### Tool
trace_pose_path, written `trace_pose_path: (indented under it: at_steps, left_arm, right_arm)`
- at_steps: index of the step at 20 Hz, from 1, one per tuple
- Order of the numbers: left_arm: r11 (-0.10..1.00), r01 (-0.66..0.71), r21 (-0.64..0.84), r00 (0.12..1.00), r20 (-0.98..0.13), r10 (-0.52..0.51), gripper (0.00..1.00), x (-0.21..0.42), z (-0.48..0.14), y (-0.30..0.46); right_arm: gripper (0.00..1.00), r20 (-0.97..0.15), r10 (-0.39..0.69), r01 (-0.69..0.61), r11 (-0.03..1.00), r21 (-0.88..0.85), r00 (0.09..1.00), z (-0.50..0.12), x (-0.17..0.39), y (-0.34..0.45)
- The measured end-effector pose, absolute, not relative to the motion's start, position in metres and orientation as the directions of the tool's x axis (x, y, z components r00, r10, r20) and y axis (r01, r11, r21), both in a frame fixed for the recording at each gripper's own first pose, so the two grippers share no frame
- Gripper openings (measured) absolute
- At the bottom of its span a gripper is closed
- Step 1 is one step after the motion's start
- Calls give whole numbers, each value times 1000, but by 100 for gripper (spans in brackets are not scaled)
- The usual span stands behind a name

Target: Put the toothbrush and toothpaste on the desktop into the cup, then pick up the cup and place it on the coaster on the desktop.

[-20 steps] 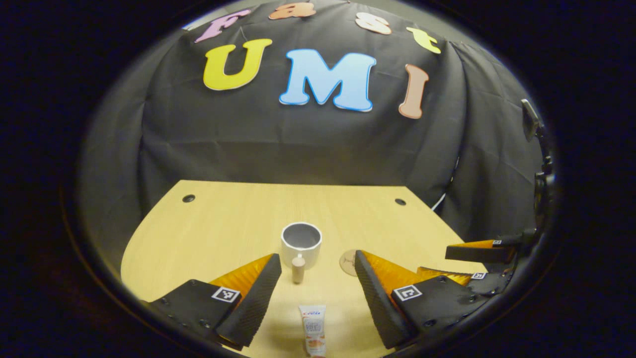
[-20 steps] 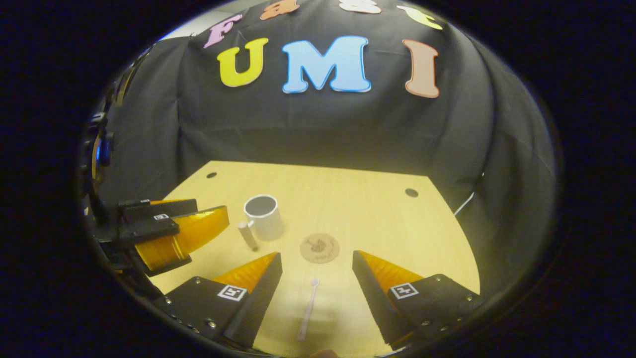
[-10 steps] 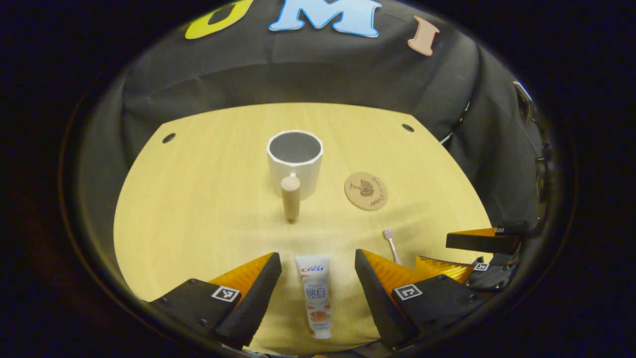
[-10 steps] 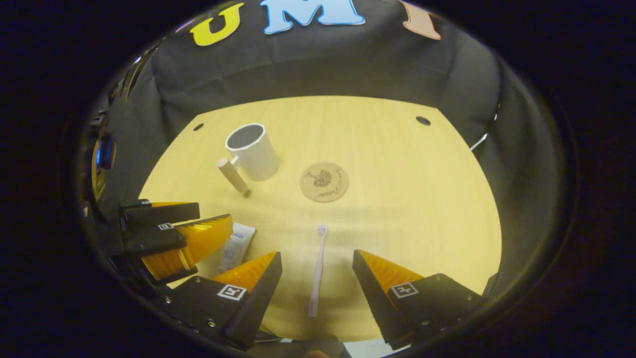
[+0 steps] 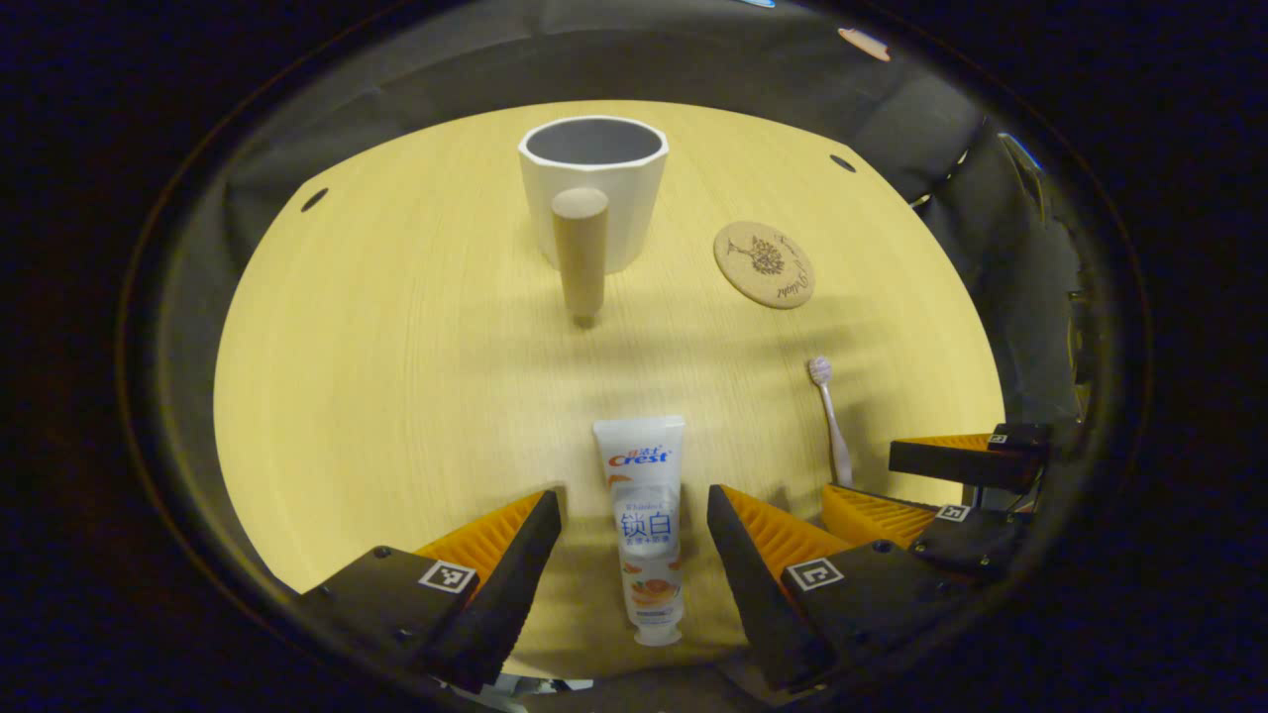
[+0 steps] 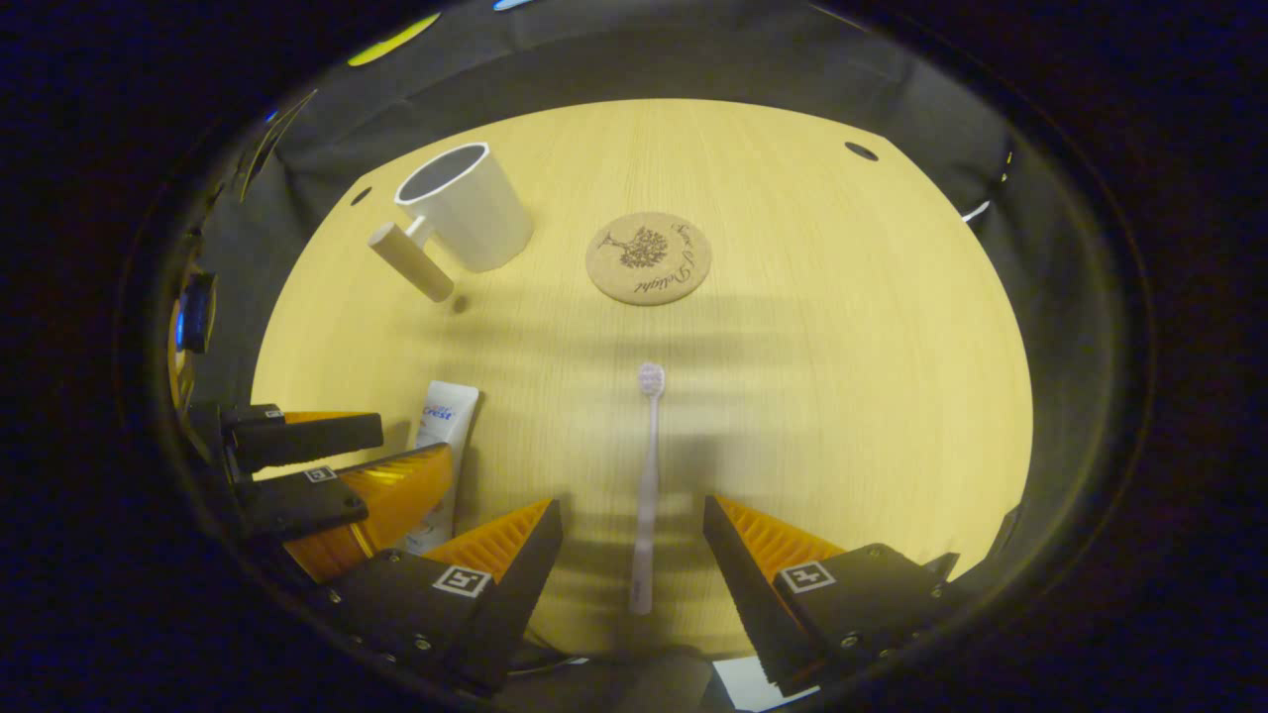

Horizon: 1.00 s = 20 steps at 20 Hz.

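— Left gripper: spread wide, astride the toothpaste, no contact. Right gripper: likewise spread, astride the toothbrush handle, no contact.

— Positions of the task items?

— Toothpaste: flat near the front edge of the desktop, cap end toward that edge. Toothbrush: flat just to its right, bristles pointing toward the back edge. Cup: upright toward the back edge, empty as far as visible, wooden handle facing the front edge. Coaster: bare, right of the cup, apart from it.

— Step in hand?

— Judged as first step: approach for pickup, nothing grasped, nothing yet in the cup.

— Requirements for the next move?

— Lower each gripper until fingertips reach desktop level; close squarely across tube body and brush handle. Thin handle: likely to slip or roll if pinched off-centre. Then lift, carry to the cup rim, release upright inside.
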<state>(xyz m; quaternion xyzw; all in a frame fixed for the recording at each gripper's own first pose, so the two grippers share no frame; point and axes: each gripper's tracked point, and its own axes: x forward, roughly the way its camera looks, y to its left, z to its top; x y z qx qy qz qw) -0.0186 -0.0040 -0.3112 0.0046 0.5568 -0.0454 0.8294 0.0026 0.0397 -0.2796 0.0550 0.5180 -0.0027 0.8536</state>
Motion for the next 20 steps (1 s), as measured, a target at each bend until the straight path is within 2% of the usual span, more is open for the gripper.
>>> trace_pose_path:
  at_steps: [1,4,5,7,8,9,10,11,13,14,15,16,17,18,19,20]
  left_arm:
    - [995,83,-47,364,-929,-74,100,-20,-317,-5]
    - [994,96,-43,338,-938,-73,92,-23,-326,-6]
    - [994,98,-42,333,-940,-73,95,-24,-328,-6]
    - [995,92,-46,319,-945,-73,95,-26,-334,-4]
    - [995,86,-59,310,-947,-83,92,-28,-336,-6]
    - [995,77,-57,307,-949,-78,88,-29,-338,-4]
    - [995,82,-51,311,-947,-74,83,-27,-337,-1]
    - [995,81,-50,312,-947,-73,81,-26,-338,-1]
    - [995,88,-40,314,-947,-66,77,-26,-338,1]
    - [995,98,-31,319,-946,-60,71,-25,-338,2]
    - [995,99,-27,320,-946,-58,69,-25,-339,2]
    - [994,104,-27,325,-944,-60,56,-24,-338,1]
    - [993,118,-22,325,-944,-60,58,-26,-339,2]
    - [991,131,-19,327,-943,-62,55,-26,-338,2]
    - [992,122,-18,340,-939,-59,55,-24,-337,1]
    - [993,121,-18,343,-937,-59,44,-26,-337,1]
  right_arm:
    - [89,-889,46,63,994,84,455,-282,4,40]
    - [85,-907,44,61,995,76,419,-293,4,44]
    - [85,-912,41,61,996,72,408,-296,4,45]
    - [85,-921,41,62,996,70,388,-303,4,47]
    - [85,-925,37,69,995,68,378,-303,2,47]
    - [73,-928,46,75,994,79,371,-308,2,50]
    - [67,-930,39,83,994,74,365,-308,0,49]
    - [69,-925,34,83,994,71,378,-309,4,48]
    - [66,-926,9,103,993,51,378,-307,7,44]
    - [54,-928,11,108,993,56,372,-308,4,44]
    - [46,-929,15,104,993,57,370,-308,4,43]
    - [46,-931,-14,120,992,32,365,-305,1,36]
    - [29,-935,-15,164,985,46,354,-304,-1,36]
    - [11,-935,1,169,983,65,355,-308,2,36]
    - [12,-934,9,179,981,78,358,-309,3,33]
    - [11,-935,27,188,977,99,354,-309,2,34]
